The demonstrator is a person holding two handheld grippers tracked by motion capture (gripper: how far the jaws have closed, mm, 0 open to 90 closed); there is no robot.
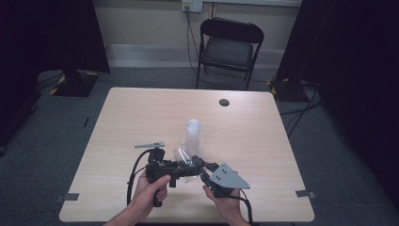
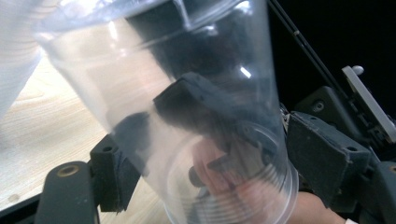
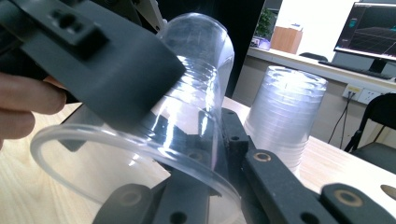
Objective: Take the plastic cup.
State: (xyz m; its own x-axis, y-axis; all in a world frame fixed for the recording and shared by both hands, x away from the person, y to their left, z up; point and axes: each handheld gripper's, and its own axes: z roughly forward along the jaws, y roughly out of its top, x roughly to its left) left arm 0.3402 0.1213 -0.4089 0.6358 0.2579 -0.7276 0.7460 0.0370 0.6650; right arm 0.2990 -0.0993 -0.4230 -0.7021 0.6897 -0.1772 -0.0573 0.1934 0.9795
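Note:
A single clear plastic cup [image 1: 182, 155] [image 2: 140, 79] [image 3: 196, 70] hangs tilted just above the table's near half, between both grippers. My right gripper [image 1: 200, 165] [image 3: 219, 135] is shut on the cup's wall near the rim, with one jaw inside the cup and one outside. My left gripper [image 1: 188, 164] [image 2: 217, 163] straddles the cup's body. Its pads [image 2: 322, 154] stand close beside the cup without visibly squeezing it. A stack of clear cups [image 1: 193, 132] [image 3: 287, 112] stands upside down just behind the held cup.
A small grey metal tool [image 1: 149, 145] lies on the wooden table [image 1: 254, 141] left of the stack. A dark round hole [image 1: 224, 102] marks the far side. A folding chair [image 1: 230, 47] stands beyond the table. Cables trail from both grippers toward the near edge.

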